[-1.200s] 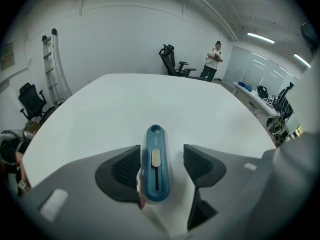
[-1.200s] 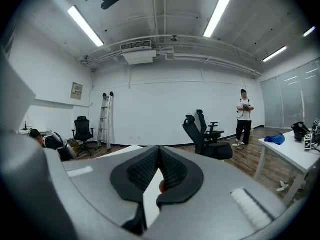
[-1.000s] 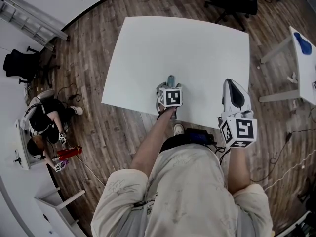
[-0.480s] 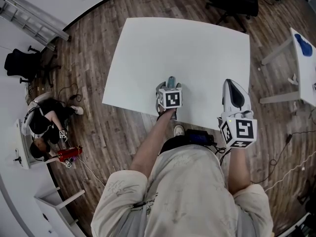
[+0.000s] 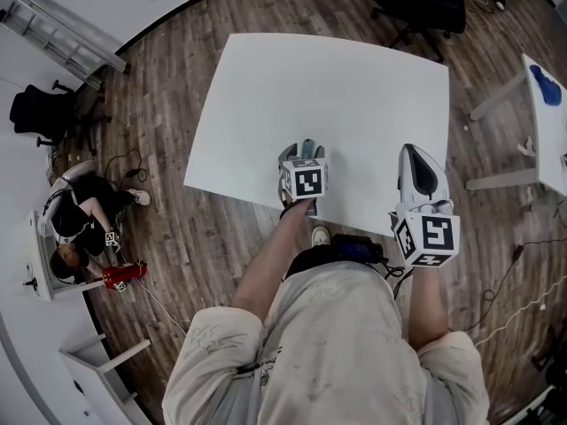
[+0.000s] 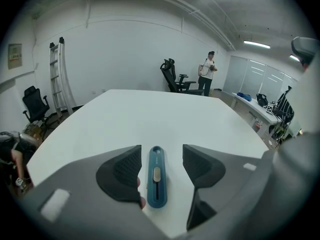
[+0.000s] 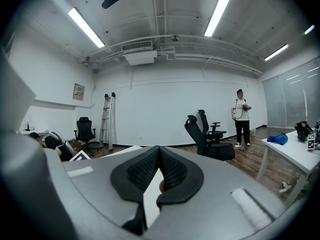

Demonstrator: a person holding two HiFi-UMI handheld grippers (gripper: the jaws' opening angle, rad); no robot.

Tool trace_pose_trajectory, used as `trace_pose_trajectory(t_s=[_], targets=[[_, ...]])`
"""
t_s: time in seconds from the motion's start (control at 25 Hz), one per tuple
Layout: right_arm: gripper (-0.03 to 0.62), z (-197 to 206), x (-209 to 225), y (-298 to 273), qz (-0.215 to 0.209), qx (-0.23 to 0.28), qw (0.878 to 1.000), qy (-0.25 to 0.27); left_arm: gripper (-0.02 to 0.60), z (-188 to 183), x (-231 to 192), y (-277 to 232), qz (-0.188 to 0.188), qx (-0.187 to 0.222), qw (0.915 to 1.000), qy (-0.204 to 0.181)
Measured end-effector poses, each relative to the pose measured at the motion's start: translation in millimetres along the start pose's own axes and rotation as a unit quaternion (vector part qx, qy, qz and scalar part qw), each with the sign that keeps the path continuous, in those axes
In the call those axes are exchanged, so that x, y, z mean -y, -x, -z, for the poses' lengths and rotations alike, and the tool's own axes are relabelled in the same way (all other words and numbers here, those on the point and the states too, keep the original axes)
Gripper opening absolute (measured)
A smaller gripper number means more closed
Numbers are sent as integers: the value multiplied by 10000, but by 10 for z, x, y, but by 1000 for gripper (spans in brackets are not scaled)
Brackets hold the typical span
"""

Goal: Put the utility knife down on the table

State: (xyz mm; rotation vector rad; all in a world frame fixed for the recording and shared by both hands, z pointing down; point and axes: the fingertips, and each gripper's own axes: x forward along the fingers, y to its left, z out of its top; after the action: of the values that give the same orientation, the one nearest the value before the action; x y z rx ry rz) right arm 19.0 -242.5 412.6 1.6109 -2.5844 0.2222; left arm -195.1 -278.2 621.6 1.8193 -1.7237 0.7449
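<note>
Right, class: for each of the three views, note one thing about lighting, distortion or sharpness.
Head view: fisheye bends the edges of the white rectangular table; light even, shadows faint. Left gripper view: dark vignette in the corners; the slim blue utility knife is sharp, the open jaws beside it softer. Right gripper view: the ceiling strip lights glare white; the shut jaws, very near, look blurred.

White table [image 5: 337, 87] on a wood floor [image 5: 168, 122]
One blue utility knife [image 6: 156, 176] lies flat on it, close to the near edge.
</note>
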Motion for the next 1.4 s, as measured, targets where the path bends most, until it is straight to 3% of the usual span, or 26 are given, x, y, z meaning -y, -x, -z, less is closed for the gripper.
trace_pose_trajectory(t_s=[0.6, 0.96, 1.4], targets=[[6, 10, 10, -4, -83, 17, 10000, -2, 187, -623, 116, 479, 156, 1127, 9930, 331], [6, -96, 10, -2, -110, 20, 9999, -17, 138, -1068, 243, 904, 281, 1814, 9826, 295], [6, -96, -23, 33, -154, 90, 9998, 28, 78, -1297, 341, 1329, 310, 2543, 9663, 242]])
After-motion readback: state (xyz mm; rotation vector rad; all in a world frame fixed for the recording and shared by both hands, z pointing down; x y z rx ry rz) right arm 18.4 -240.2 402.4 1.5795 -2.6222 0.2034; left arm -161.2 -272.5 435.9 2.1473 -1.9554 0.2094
